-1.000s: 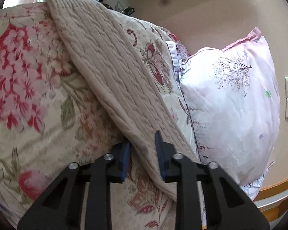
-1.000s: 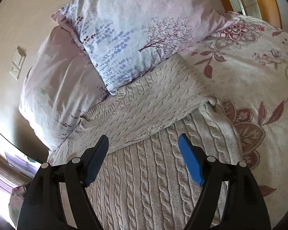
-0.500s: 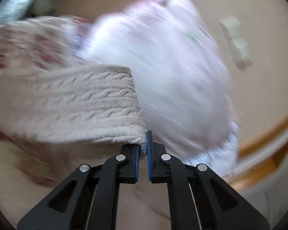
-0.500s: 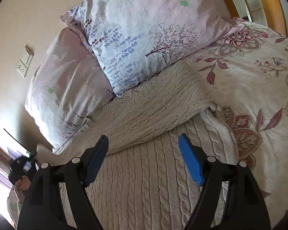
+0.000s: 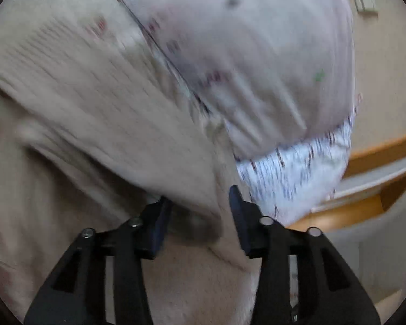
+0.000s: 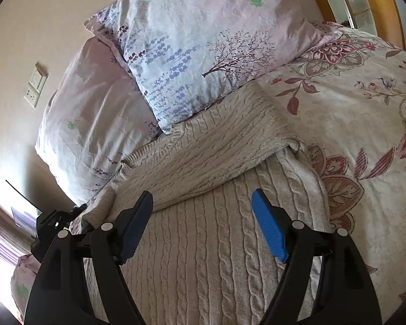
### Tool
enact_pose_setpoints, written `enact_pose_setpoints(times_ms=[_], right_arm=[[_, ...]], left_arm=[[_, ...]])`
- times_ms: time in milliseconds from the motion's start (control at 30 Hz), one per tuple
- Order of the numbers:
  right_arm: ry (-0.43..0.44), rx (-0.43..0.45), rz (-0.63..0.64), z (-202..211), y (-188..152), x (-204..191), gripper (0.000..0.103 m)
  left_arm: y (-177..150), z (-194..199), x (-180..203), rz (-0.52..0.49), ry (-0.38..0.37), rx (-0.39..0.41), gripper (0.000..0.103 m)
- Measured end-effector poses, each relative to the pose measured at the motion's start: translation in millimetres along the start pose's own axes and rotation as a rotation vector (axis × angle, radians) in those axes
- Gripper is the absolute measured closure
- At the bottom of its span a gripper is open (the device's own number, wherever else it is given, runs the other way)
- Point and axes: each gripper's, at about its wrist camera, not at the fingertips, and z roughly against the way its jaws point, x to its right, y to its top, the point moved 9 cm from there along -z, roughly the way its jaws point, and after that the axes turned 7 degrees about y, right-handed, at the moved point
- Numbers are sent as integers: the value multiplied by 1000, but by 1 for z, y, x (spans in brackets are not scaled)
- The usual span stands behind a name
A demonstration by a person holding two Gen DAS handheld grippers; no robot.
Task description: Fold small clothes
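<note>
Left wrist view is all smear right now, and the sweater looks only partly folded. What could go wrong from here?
The left gripper stands open around a sweater edge, so the fabric may slip out unless it closes. The blur means you would be judging that grip blind. The folded flap butts against the pillow, so the next fold could snag there. The right gripper hangs open above the knit, holding nothing, so the body could drag on the floral quilt.
</note>
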Motion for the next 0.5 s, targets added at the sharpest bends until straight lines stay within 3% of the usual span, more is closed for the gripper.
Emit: enact_pose_setpoints(times_ms=[133,200,267,300,367,500], right_arm=[[13,-14,1,-5,-4,-2,26],[18,-22,4,-8,-6,-3,26],[22,-24,6,-8,-7,-4,26],[24,-24,7,-8,-7,-4,26],[28,-23,10,-6,-6,-4,26],[26,-4,25,2,-1,-3,26]], left_arm=[[27,17,-25,83,38,66,59],[36,23,-37,137,51,88,68],[44,25,-43,166,52,100,91],[47,24,-40,165,55,109,92],[48,22,-23,116,53,119,94],[22,4,56,-99,-30,84,94]])
